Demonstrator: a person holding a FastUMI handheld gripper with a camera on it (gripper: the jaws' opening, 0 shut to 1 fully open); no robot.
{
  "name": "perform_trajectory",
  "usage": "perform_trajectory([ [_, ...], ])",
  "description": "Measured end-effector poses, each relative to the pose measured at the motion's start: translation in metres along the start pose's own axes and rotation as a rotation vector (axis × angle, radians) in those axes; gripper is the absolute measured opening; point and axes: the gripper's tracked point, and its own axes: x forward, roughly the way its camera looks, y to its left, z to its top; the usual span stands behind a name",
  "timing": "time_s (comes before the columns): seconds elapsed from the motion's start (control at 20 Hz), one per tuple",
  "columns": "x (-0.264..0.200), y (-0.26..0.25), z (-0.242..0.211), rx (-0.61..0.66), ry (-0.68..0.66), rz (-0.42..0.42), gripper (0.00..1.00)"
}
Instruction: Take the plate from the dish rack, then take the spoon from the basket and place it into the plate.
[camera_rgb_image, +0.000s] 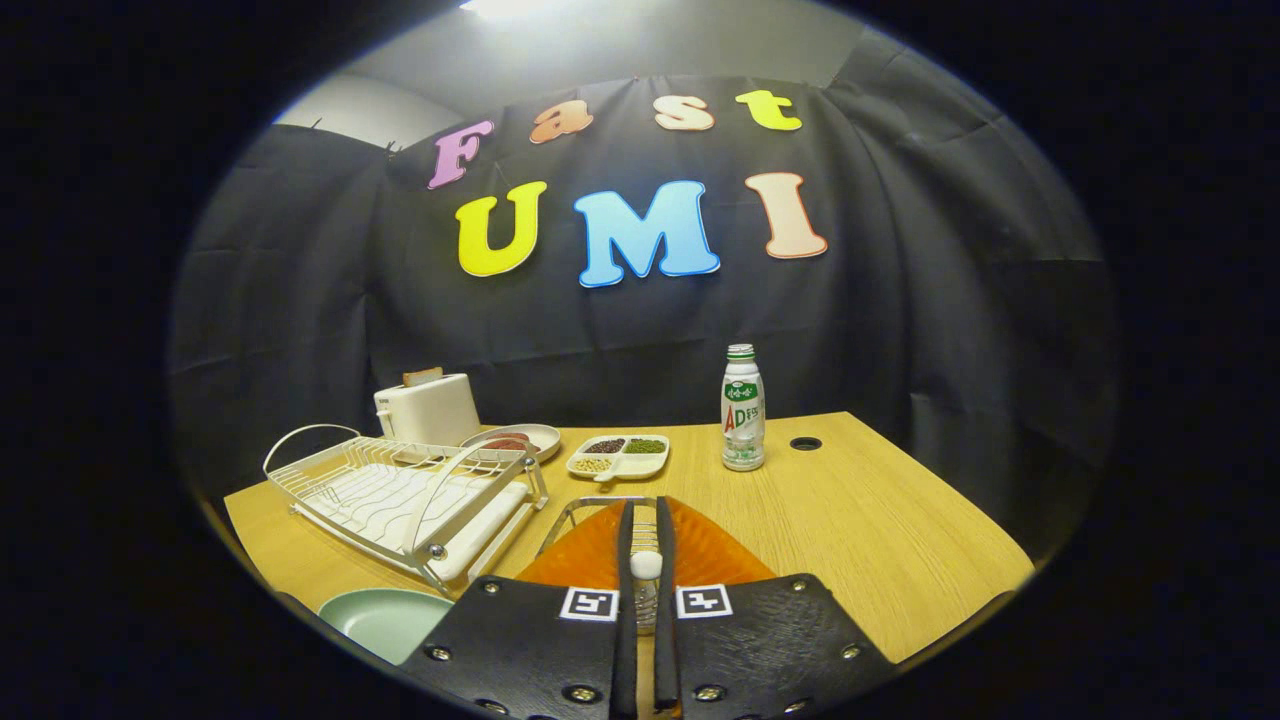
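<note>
My gripper (646, 510) stands over the orange-lined wire basket (712, 548), its fingers drawn close together. Between them sits the pale rounded end of the spoon (646, 566), which both fingers appear to pinch; the rest of the spoon is hidden. A light green plate (385, 620) lies flat on the wooden table, left of the fingers and in front of the dish rack. The white wire dish rack (400, 495) stands to the left of the basket with nothing in its slots.
Behind the rack stands a white toaster (428, 408), with a shallow dish of red food (515, 440) beside it. A divided tray of beans (620, 457) and a green-capped bottle (742, 410) stand beyond the basket. A cable hole (805, 443) lies right of the bottle.
</note>
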Motion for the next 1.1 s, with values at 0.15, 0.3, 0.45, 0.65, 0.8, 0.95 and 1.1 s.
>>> perform_trajectory([
  [0.15,-0.006,0.006,0.013,-0.008,0.021,0.005,0.07],
  [0.3,-0.011,0.006,0.03,-0.031,0.009,-0.01,0.07],
  [0.45,-0.015,0.003,0.043,-0.021,0.006,-0.023,0.07],
  [0.65,-0.026,-0.001,0.07,0.014,-0.007,-0.054,0.07],
  [0.8,-0.037,0.001,0.09,0.009,-0.012,-0.056,0.07],
  [0.95,-0.051,0.0,0.103,-0.019,-0.003,-0.061,0.07],
  [1.1,-0.072,0.003,0.113,-0.038,0.015,-0.077,0.07],
])
